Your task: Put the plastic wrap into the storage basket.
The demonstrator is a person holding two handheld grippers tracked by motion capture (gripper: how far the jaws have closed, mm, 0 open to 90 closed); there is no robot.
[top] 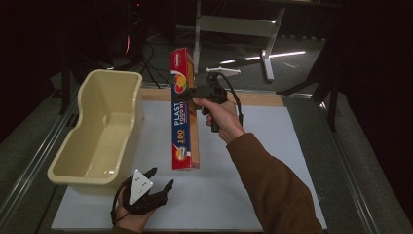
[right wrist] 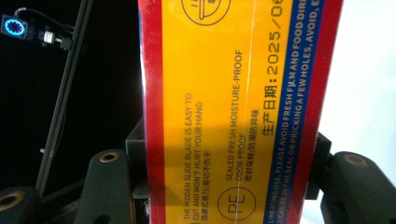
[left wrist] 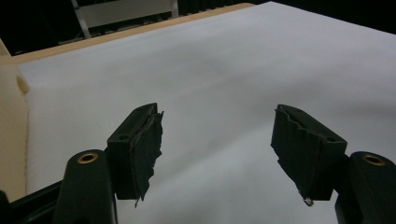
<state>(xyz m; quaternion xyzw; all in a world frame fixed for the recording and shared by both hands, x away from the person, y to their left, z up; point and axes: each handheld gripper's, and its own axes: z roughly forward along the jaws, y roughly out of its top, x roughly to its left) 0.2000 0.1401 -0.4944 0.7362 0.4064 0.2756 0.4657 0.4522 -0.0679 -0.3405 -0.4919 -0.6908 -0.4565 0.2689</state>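
A person works at a table covered by a white mat (top: 272, 161), holding a two-jaw gripper in each hand. The right gripper (top: 195, 91) is raised above the middle of the mat, and its jaws are clamped across a long, narrow cling-film box (top: 182, 109), red and orange with blue lettering. The box hangs upright in the air, gripped in its upper half, its lower end clear of the mat and its top end reaching up past the far wooden edge of the table. In the right gripper view, the box (right wrist: 238, 107) fills the space between the two black jaws, one pad pressed against each long side, with small printed text running along its yellow face. The arm holding it wears a brown sleeve (top: 272, 190). To the left of the box stands a cream plastic tub (top: 95, 131), open at the top, resting on the left side of the mat, near the box but not touching it. The left gripper (top: 160, 178) rests low at the near edge of the mat, just in front of the tub. In the left gripper view its jaws stand wide apart with nothing but bare white mat (left wrist: 219, 70) between them.
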